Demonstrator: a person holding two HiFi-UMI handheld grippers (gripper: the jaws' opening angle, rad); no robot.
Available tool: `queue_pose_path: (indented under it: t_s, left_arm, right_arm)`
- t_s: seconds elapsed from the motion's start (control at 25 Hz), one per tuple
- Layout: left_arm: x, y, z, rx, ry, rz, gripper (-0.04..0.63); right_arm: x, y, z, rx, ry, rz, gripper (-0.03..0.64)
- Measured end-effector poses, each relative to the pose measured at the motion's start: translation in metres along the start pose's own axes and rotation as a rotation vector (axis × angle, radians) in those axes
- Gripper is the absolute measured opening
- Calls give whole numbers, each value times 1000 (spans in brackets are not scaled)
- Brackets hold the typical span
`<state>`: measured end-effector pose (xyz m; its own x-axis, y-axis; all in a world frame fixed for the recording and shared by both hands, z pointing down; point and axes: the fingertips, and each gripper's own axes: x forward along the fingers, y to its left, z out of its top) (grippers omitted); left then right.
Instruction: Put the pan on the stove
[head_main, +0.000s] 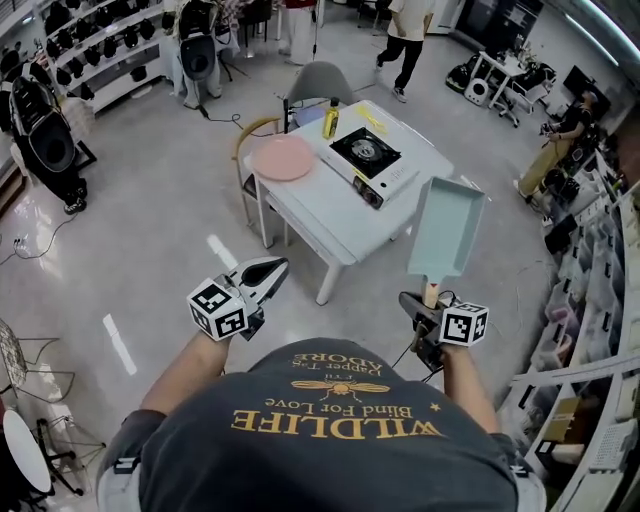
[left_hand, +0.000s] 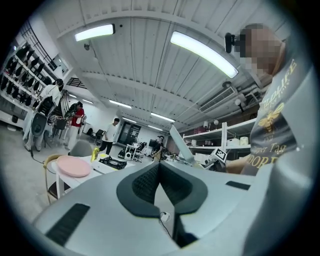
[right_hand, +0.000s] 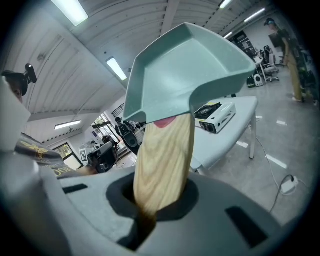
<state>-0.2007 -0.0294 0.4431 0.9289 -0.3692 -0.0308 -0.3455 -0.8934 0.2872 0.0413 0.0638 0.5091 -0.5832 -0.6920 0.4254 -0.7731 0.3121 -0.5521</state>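
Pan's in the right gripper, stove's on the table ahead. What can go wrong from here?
1. The right gripper is shut on the wooden handle only near its end, with the pan itself far out: it may tilt or slip.
2. A yellow bottle and a pink plate sit close to the stove on the table: the pan might knock them on the way in.

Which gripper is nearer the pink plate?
Left. The left gripper hangs off the table, on the side of the pink plate; the right gripper, holding the pan, is farther across.
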Motion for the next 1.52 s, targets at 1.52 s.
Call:
queue_pose_path:
  t_s: [1.52]
  left_arm:
    - [323, 210, 51, 47, 88, 50, 2]
  right_arm:
    - [124, -313, 230, 38, 101, 35, 5]
